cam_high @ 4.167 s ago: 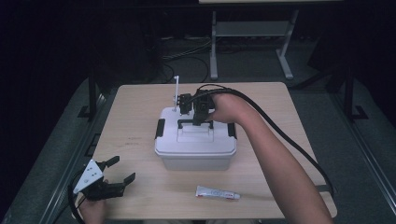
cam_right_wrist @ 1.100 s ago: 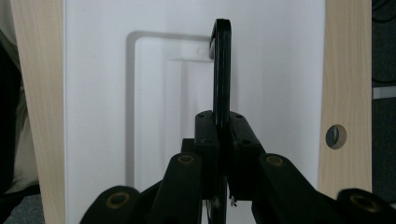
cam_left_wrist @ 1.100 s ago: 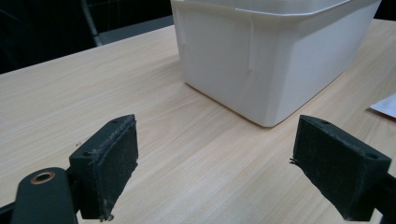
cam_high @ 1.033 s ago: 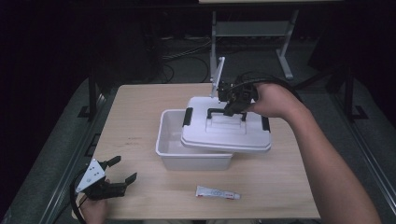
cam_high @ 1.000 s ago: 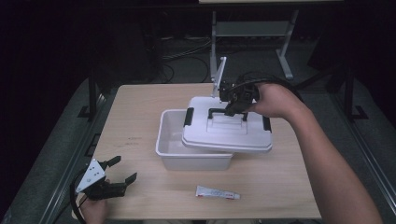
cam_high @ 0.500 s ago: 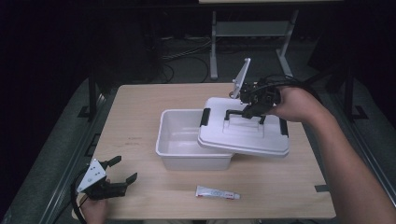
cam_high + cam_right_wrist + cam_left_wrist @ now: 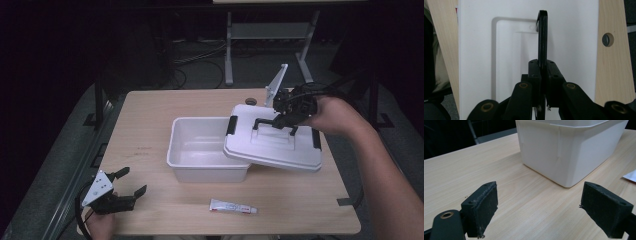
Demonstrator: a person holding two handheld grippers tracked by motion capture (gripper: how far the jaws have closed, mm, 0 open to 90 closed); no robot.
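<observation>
Right gripper (image 7: 286,118) fingers clamped on smooth white lid's (image 7: 272,145) black handle (image 7: 542,37), left gripper (image 7: 122,187) fingers apart

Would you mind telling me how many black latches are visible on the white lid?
2: one latch on the lid's left end over the bin, another latch on its right end near the right claw. Others may be hidden.

High view: above your side, looking forward and down on the table (image 7: 150,130) | left gripper view: low, close, box (image 7: 564,150) at 12–1 o'clock, shared with high | right gripper view: straight down, tight on lid (image 7: 574,37), also shared.
</observation>
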